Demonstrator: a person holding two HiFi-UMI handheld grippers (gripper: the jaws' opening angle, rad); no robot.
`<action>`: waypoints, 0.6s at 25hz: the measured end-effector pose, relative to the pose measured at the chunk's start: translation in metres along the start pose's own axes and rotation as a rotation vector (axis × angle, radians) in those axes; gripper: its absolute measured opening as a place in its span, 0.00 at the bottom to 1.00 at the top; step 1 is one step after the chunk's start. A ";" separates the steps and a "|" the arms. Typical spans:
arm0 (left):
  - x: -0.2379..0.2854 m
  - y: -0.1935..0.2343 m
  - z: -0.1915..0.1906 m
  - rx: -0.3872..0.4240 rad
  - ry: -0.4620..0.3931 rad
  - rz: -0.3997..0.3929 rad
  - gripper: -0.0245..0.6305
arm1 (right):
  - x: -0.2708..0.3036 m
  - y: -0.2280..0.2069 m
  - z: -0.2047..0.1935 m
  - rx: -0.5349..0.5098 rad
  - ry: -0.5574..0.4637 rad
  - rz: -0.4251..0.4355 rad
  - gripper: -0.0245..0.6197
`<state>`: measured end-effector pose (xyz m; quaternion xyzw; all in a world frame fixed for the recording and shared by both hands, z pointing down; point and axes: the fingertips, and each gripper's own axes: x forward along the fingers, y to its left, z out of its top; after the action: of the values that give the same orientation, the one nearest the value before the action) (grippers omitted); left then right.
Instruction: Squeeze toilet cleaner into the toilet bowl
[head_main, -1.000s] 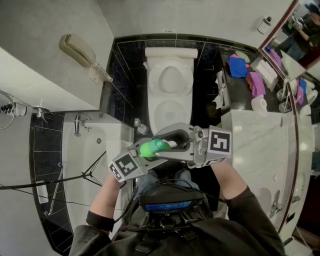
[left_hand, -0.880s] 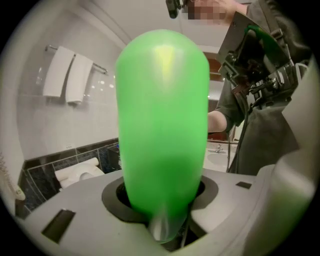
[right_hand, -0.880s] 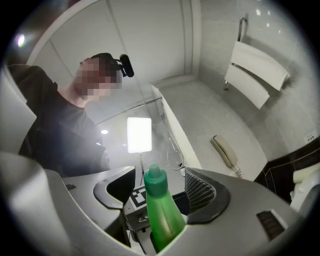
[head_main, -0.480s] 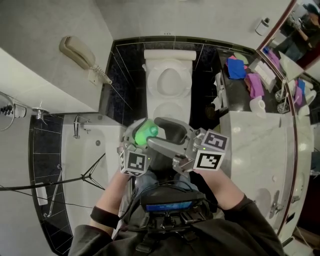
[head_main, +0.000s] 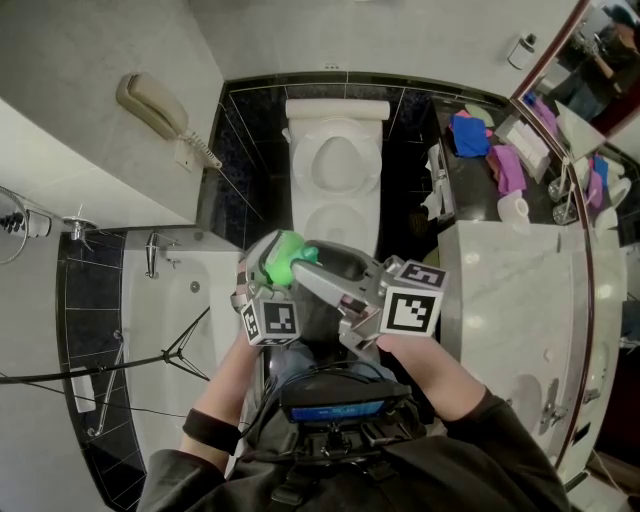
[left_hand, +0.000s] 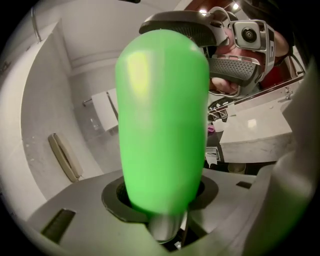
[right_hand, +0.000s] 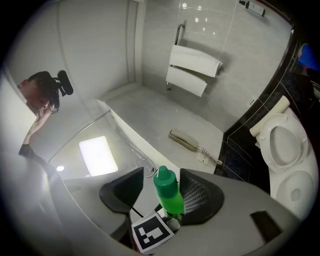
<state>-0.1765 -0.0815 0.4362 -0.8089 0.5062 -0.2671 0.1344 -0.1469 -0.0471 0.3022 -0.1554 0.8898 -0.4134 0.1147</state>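
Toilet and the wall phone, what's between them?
Just light wall beside the phone, then bare black tiling up to the toilet. The head view and right gripper view both show it.

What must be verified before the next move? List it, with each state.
1. Grip of left gripper on bottle: ok, shut on it.
2. Position of cap: ok, inside right gripper, whose jaws have just been closing.
3. Hold of right gripper on cap: not ok, gap on one side.
4. State of cap: not ok, still on.
5. Access to toilet bowl: ok, uncovered.
6. Aim: not ok, cap not pointing at the bowl.
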 end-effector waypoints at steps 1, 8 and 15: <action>0.000 0.000 0.001 -0.002 0.002 0.001 0.33 | 0.000 -0.001 0.000 -0.006 0.001 -0.011 0.33; -0.001 -0.004 0.004 -0.033 0.024 -0.049 0.33 | -0.001 -0.004 0.004 -0.098 0.001 -0.033 0.26; -0.012 -0.037 0.011 -0.110 0.008 -0.304 0.33 | -0.007 0.007 0.003 -0.231 0.003 0.058 0.26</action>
<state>-0.1468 -0.0545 0.4411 -0.8812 0.3924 -0.2594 0.0457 -0.1408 -0.0425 0.2959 -0.1409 0.9359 -0.3049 0.1065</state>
